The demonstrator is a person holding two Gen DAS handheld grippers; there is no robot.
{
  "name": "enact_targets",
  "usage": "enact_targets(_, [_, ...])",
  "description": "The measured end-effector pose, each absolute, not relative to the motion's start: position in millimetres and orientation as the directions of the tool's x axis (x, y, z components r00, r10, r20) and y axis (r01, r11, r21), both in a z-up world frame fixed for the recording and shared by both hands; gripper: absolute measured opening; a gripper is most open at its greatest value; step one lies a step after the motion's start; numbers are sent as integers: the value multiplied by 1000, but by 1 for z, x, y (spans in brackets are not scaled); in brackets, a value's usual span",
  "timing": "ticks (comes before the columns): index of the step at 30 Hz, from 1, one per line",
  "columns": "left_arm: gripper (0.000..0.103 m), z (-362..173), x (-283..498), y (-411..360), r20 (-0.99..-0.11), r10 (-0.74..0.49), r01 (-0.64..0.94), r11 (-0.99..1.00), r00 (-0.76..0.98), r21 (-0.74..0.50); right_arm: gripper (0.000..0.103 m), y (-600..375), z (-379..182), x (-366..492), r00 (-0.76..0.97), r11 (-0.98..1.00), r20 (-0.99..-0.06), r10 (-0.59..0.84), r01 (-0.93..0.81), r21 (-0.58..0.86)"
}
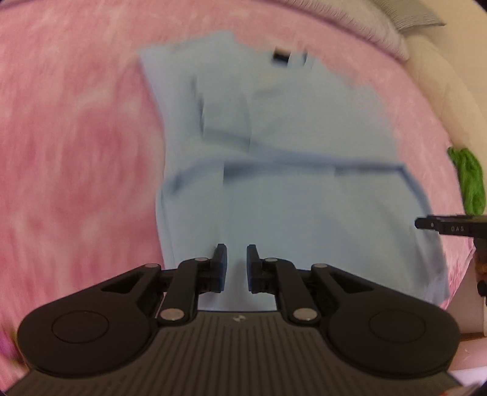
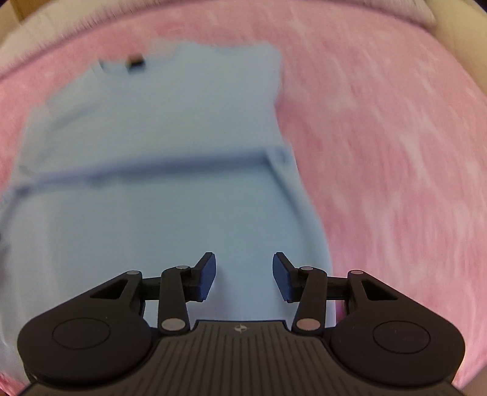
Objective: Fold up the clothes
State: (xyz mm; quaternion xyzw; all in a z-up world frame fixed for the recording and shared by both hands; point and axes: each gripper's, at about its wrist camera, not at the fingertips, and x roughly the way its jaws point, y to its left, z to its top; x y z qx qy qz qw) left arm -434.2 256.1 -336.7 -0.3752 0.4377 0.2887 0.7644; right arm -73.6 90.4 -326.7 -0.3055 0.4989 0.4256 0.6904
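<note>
A light blue shirt (image 1: 289, 128) lies flat on a pink fluffy blanket (image 1: 61, 137), its collar with a black label (image 1: 281, 54) at the far end. A darker hem line crosses its middle. My left gripper (image 1: 236, 268) hovers over the shirt's near part with only a narrow slit between the pads; it is shut, and no cloth is lifted in it. In the right wrist view the same shirt (image 2: 152, 121) fills the left side. My right gripper (image 2: 244, 274) stands open above the near right part of the shirt, with cloth below it but none pinched. Both views are blurred.
The pink blanket (image 2: 395, 152) spreads wide to the right of the shirt. A green fuzzy thing (image 1: 468, 182) lies at the blanket's right edge, a grey pillow (image 1: 411, 15) at the far right. One black finger (image 1: 441, 225) of the other gripper pokes in from the right.
</note>
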Motion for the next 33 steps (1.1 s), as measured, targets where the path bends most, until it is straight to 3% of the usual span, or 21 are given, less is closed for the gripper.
enact_targets(3, [8, -345, -461, 216, -906, 86, -802, 506, 414, -318, 48, 55, -340, -85, 164, 495, -968, 192, -868, -49])
enact_targets(7, [8, -343, -494, 171, -913, 104, -850, 419, 395, -319, 50, 5, -330, -99, 160, 495, -961, 225, -868, -29])
enact_targets(11, [8, -325, -501, 144, -922, 162, -894, 351, 352, -280, 51, -17, -327, -107, 109, 462, -979, 171, -887, -18])
enact_targets(14, [10, -310, -499, 118, -920, 199, -903, 344, 337, -257, 52, -43, -317, -108, 64, 468, -973, 223, -882, 49])
enact_targets(16, [16, -299, -502, 103, -909, 228, -908, 323, 349, -267, 54, -57, -309, -106, 45, 463, -961, 274, -882, 91])
enact_targets(21, [17, -279, -517, 87, -875, 297, -915, 252, 383, -315, 58, -82, -285, -95, 30, 424, -914, 404, -892, 158])
enact_targets(28, [19, -294, -533, 89, -837, 348, -904, 233, 423, -360, 60, -98, -291, -64, -34, 434, -843, 537, -846, 311])
enact_targets(33, [24, -306, -513, 98, -824, 419, -913, 311, 381, -264, 62, -96, -303, -61, -1, 476, -783, 622, -793, 380])
